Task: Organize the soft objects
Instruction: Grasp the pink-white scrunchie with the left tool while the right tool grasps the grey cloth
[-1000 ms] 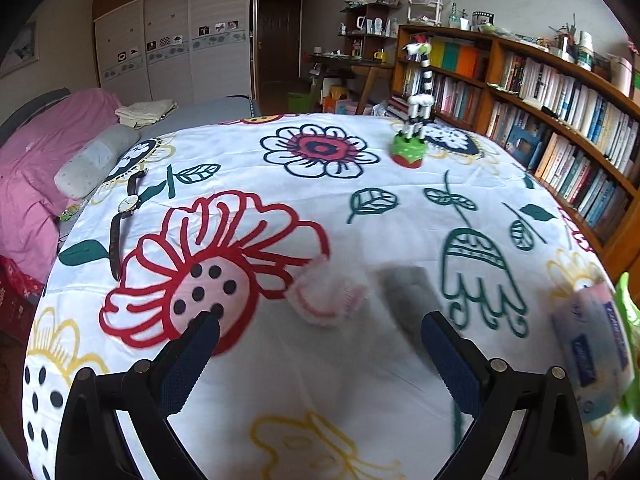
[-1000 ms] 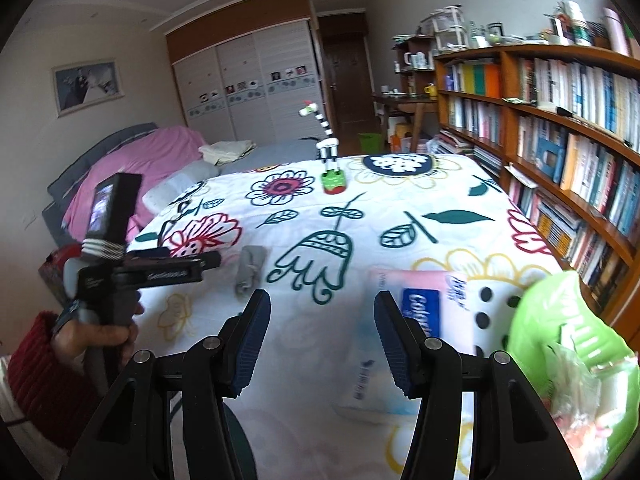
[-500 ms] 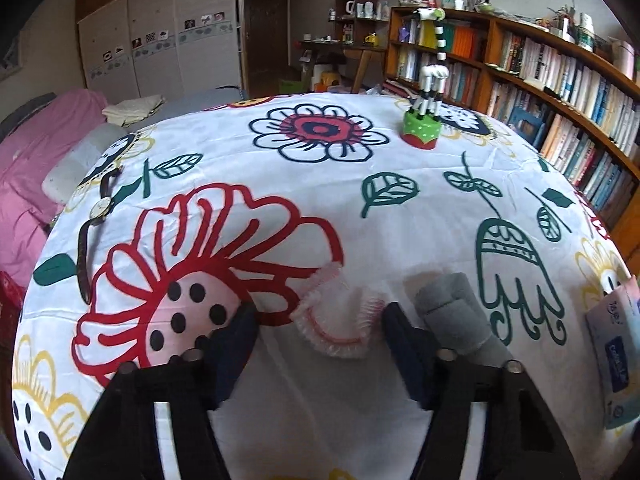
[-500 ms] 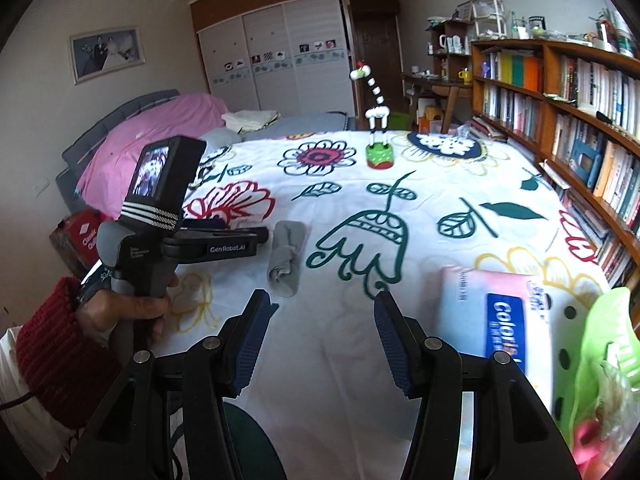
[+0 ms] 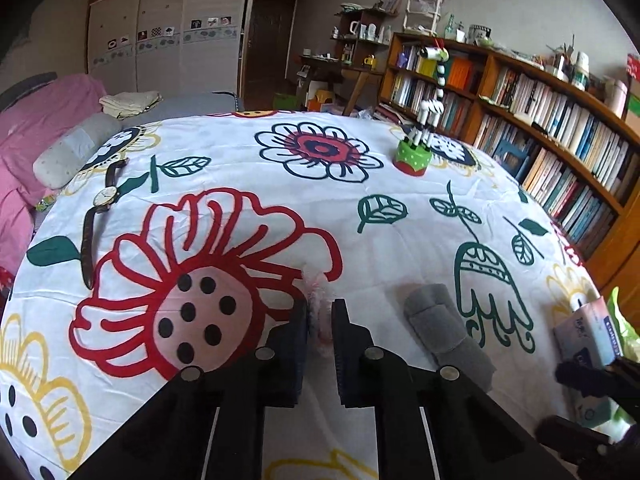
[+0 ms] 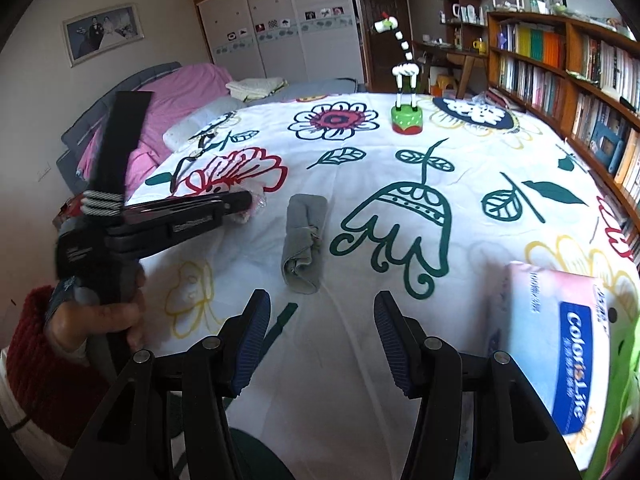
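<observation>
The left gripper (image 5: 320, 322) pinches a pink frilly cloth (image 5: 318, 292) on the bed (image 5: 400, 248); the right gripper (image 6: 320, 344) hangs half open, empty, near a grey sock (image 6: 304, 248).

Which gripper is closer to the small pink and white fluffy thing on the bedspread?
Left. The left gripper has its jaws shut on the pink fluffy thing. The right gripper is apart from it, open, facing the rolled grey cloth.
</observation>
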A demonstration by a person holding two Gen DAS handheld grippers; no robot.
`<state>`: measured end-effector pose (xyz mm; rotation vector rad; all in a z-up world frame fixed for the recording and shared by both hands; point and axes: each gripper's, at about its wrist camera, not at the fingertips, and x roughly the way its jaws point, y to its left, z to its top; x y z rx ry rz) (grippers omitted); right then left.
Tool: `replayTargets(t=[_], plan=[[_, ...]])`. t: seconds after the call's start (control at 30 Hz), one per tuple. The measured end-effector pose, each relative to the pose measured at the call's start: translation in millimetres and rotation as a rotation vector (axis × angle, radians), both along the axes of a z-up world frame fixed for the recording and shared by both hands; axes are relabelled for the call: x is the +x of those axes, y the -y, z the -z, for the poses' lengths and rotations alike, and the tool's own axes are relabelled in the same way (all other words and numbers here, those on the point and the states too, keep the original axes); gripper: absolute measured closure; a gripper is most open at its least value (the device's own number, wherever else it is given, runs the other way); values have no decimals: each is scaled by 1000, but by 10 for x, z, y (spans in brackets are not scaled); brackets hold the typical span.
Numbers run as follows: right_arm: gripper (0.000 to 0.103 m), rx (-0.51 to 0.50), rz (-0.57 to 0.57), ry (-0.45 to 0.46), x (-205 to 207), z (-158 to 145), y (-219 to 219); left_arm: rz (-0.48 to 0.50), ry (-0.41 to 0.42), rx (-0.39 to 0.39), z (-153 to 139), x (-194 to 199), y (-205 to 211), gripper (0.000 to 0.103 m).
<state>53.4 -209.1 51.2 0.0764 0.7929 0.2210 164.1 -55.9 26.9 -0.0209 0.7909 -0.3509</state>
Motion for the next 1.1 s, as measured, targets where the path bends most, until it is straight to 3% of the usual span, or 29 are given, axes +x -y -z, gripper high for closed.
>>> replayTargets(t=[0.27, 0.53, 0.67, 0.87, 0.9, 0.93, 0.97, 1.03, 1.1], plan=[[49, 22, 4, -79, 333, 101, -86, -18, 15, -26, -54, -27, -90, 91], [62, -36, -3, -96, 628, 172, -297, -23, 2, -48, -43, -18, -147, 91], [74, -55, -6, -106, 759, 222, -377, -19, -3, -54, -39, -16, -152, 91], [76, -88, -6, -85, 811, 285, -417, -20, -39, -62, 27, 21, -169, 90], [76, -83, -2, -84, 793, 282, -403, -21, -48, -68, 39, 30, -177, 87], [76, -77, 2, -84, 779, 277, -388, -25, -56, -72, 52, 36, -186, 75], [76, -63, 11, -80, 746, 261, -354, -31, -62, -76, 63, 41, -197, 52], [76, -50, 23, -72, 698, 232, -309, -43, -49, -81, 51, 27, -212, 27], [76, -34, 35, -60, 627, 187, -243, -43, -28, -84, 14, 5, -206, 24]])
